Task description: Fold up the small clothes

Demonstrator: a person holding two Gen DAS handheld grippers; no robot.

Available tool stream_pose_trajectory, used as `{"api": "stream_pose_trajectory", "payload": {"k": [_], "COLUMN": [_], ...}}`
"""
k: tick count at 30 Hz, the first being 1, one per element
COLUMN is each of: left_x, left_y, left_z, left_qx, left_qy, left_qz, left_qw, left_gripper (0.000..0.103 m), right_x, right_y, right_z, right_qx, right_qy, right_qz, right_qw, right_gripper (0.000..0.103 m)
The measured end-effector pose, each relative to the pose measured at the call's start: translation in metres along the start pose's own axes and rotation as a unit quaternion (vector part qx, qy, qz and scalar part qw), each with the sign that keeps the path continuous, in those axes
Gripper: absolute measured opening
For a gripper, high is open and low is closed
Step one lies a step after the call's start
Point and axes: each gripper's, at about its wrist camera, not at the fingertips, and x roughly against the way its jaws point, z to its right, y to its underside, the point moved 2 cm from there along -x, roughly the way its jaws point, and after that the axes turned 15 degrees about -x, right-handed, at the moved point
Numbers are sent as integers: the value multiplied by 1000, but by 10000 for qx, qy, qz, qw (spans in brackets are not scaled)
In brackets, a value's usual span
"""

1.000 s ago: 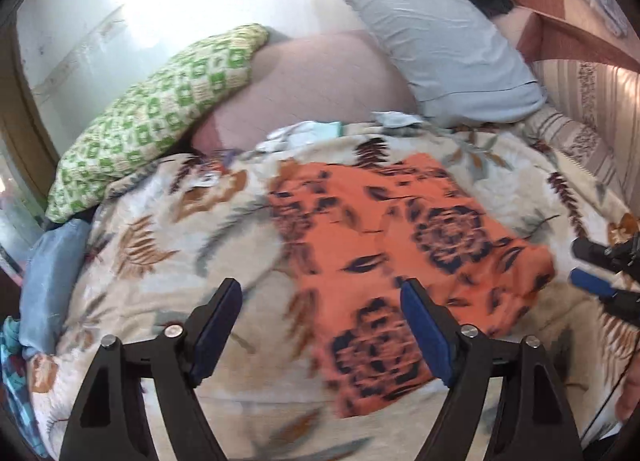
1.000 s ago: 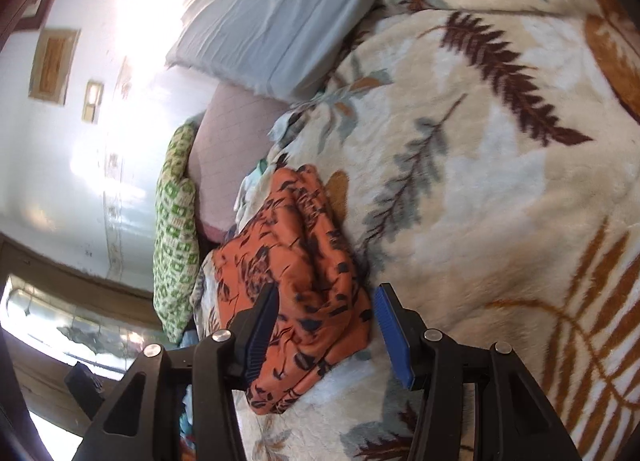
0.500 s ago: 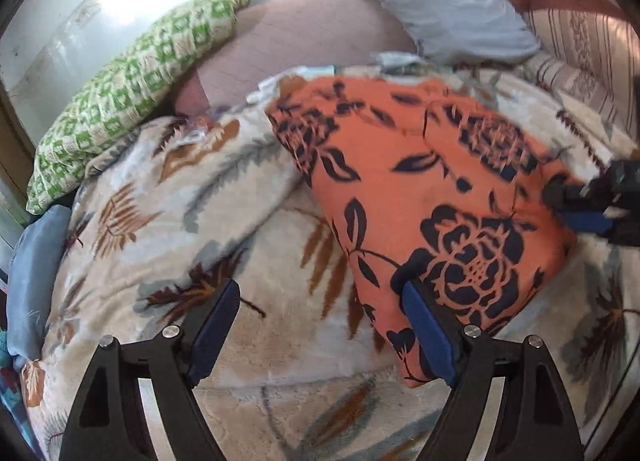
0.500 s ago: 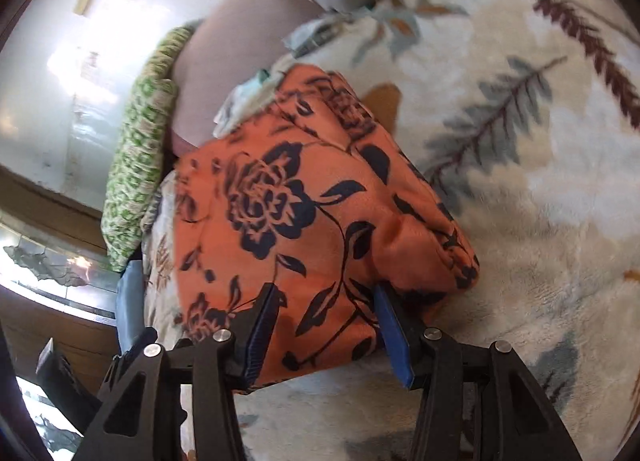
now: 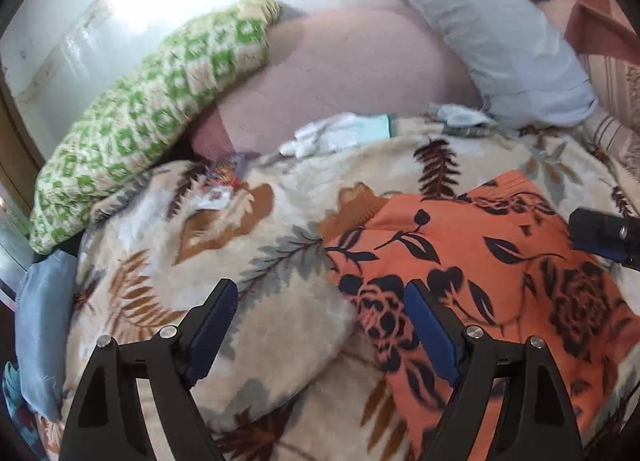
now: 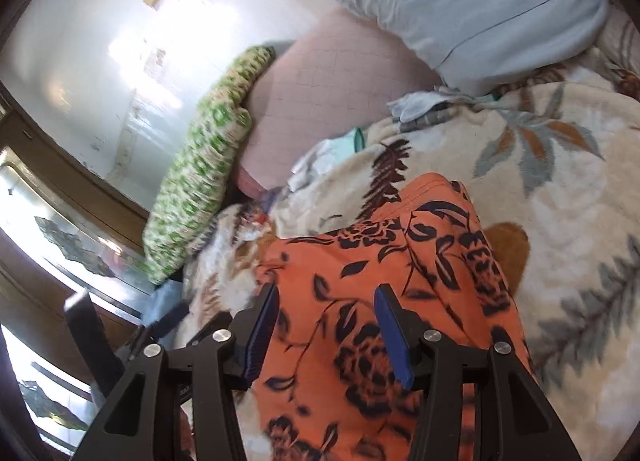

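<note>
Down drops the orange floral garment (image 5: 492,281), lifted half a second ago, now lying flat on the bed's leaf-print blanket (image 5: 256,261). Left claw (image 5: 320,325) and right claw (image 6: 326,331) both hang released, empty. Looks one fold in; more folds likely remain.

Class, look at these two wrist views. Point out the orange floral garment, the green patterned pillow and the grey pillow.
Orange floral garment (image 6: 384,261): right wrist view, upper middle of the cloth.
Green patterned pillow (image 5: 148,117): left wrist view, middle of its face.
Grey pillow (image 5: 492,37): left wrist view, centre of the pillowcase.
</note>
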Motion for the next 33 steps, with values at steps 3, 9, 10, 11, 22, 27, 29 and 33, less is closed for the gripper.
{"api": "stream_pose_trajectory", "payload": {"k": [3,9,10,11,22,27,29,33], "left_x": [-40,-27,-16,-1,131,143,139,121], "left_y": [4,21,23,28,69,72,71,68], "left_z": [20,12,6,1,5,13,19,25], "left_qx": [-282,141,232,299,213,304,297,411], "left_qy": [-72,-29,-82,-158,-790,-584,-532,-334], "left_qz": [-563,-387,-302,-158,763,931,939,792], "left_qw": [9980,9991,9992,9993,9937,9935,9937,9954], "left_gripper": [86,86,85,85,86,86,86,86], "right_x": [-39,-24,-15,-4,71,84,87,83], "right_y": [-3,0,1,1,40,67,70,63], "right_z": [25,26,25,25,18,27,32,45], "right_qx": [-315,-225,-235,-272,-192,-73,-48,-291], "right_qy": [430,337,281,212,58,234,346,219], "right_qz": [-456,-360,-286,-202,203,228,263,256], "right_qw": [9975,9985,9989,9992,9996,9994,9990,9990], "right_gripper": [54,54,54,54,54,54,54,54]}}
